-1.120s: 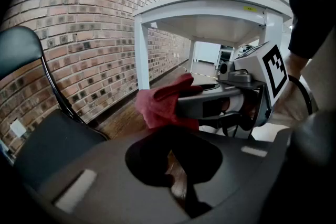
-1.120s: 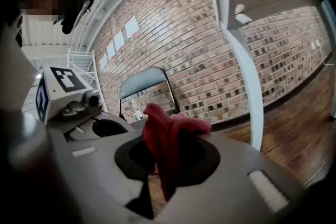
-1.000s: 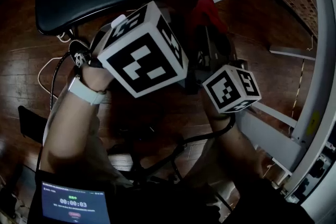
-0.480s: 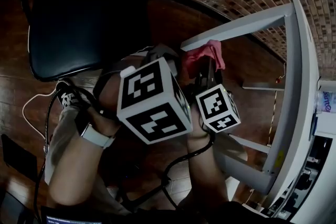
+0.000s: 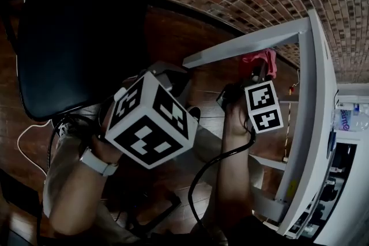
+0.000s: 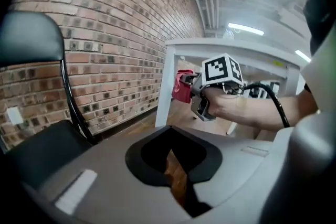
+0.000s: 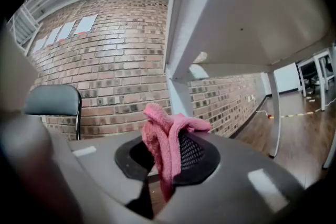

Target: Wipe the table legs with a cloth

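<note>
Right gripper (image 7: pixel 164 168): clamped on the pink cloth (image 7: pixel 167 136), bunched above the jaws, just beside the white table leg (image 6: pixel 164 86); contact unclear.

Left gripper (image 6: pixel 176 186): jaws closed, empty, set well apart from the leg.

Judged: approach step, wiping not yet begun. Next: press the cloth to the leg and stroke along it.

Room: brick wall (image 6: pixel 105 34) close behind the leg, tabletop (image 7: pixel 252 18) overhead, chair (image 6: pixel 31 39) clear to the left.
</note>
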Tool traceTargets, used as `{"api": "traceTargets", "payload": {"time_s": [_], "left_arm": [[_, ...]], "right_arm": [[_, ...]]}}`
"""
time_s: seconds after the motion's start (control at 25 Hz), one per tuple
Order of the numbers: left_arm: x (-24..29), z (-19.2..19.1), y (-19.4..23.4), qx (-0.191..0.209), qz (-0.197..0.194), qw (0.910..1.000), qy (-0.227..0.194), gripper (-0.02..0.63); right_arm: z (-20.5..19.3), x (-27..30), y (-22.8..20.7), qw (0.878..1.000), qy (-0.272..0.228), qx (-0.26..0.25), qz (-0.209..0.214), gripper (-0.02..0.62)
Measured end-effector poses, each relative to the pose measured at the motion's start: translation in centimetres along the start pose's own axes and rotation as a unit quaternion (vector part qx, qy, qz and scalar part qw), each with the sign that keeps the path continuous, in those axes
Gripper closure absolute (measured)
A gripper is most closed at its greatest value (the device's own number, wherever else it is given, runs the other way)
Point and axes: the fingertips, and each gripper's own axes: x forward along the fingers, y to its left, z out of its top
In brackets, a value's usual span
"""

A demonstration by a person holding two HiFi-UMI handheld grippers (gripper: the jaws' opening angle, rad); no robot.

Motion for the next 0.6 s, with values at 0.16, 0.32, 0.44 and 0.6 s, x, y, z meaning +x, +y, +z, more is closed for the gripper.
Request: {"api": "traceTargets", "payload": {"time_s": [0.16,0.32,0.44,0.6], "left_arm": [[-0.1,2.7,1.8,-0.05,0.017,0.9977,-0.044,0.612],[0.5,3.7,1.8,-0.051,0.01,0.9967,-0.062,0.612],[1.6,3.8,1.3,-0.051,0.001,0.997,-0.057,0.612],[2.5,5.0,-0.1,-0.045,-0.019,0.9967,-0.065,0.612]], "right_arm": [[4.4,2.9,0.6,0.998,-0.045,-0.05,-0.008,0.545],[7.4,4.5,0.6,0.991,-0.079,-0.095,-0.042,0.545],[8.5,5.8,-0.4,0.99,-0.088,-0.093,-0.057,0.545],[8.9,6.7,-1.3,0.986,-0.102,-0.115,-0.064,0.545]]}}
